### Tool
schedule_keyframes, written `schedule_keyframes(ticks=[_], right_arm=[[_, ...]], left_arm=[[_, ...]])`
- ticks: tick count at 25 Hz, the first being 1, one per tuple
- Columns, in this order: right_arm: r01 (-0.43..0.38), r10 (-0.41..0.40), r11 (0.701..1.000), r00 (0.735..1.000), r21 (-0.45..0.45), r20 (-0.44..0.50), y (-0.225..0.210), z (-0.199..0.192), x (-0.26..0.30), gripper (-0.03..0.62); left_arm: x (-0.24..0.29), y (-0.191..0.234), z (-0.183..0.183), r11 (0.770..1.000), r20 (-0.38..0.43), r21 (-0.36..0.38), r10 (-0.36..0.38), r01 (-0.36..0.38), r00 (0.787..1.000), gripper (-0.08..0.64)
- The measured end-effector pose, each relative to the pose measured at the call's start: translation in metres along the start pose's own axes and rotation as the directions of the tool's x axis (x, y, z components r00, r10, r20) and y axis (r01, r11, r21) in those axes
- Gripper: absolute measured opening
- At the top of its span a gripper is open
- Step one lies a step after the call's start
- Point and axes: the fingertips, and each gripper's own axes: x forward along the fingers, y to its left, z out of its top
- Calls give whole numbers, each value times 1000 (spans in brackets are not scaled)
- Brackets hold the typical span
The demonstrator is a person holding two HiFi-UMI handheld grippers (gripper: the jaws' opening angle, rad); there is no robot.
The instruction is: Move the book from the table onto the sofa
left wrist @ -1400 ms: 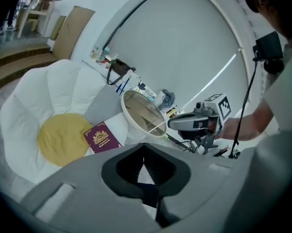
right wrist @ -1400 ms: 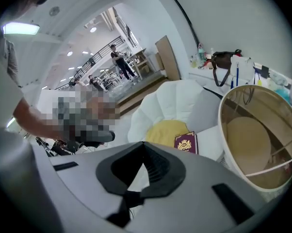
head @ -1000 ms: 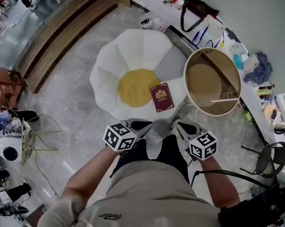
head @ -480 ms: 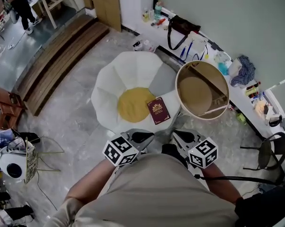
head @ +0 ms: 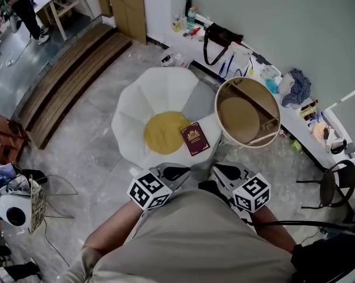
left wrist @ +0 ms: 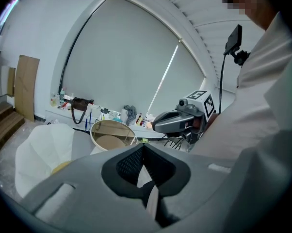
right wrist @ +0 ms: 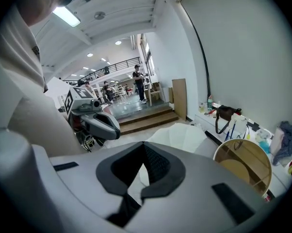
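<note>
- Grey stone floor (head: pixel 89 128) fills most of the head view. Wooden steps (head: pixel 65 81) run diagonally at upper left.
- The sofa (head: pixel 166 90) is white and flower-shaped, with petal-like lobes around a round yellow centre (head: pixel 163 131). It stands on the floor just ahead of the person.
- A long white tabletop (head: pixel 243 52) runs along the wall at upper right. It carries a black bag (head: pixel 216 40), bottles, a blue cloth (head: pixel 296 87) and small clutter too small to identify.
- The round tabletop (head: pixel 239 118) is tan with a raised pale rim. It stands just beside the sofa on its right, between the sofa and the wall, and no book is visible on it.
- Left tongs (left wrist: pixel 144 149): the left gripper view shows the dark pads pressed together with nothing between them. They are held close to the person's body, below the near edge of the sofa in the head view.
- Right tongs (right wrist: pixel 143 149): the right gripper view shows these closed the same way, and empty. They are level with the left pair and near it, but not touching.
- The book (head: pixel 194 139) is dark red with a gold emblem. It lies flat, cover up, on the sofa's white lobe at the right edge of the yellow centre, near the round tabletop. It is well apart from both tongs.
</note>
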Motion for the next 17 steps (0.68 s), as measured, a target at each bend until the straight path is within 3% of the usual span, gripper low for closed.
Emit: schedule_keyframes(ticks=[11, 17], right_arm=[[-18, 17, 999, 999, -32, -41, 8, -10, 13, 12], [-36, 34, 998, 999, -60, -42, -2, -8, 31, 12]], left_arm=[[-5, 1, -18, 998, 15, -57, 27, -26, 1000, 8], [-4, 18, -16, 998, 24, -47, 54, -53, 998, 8]])
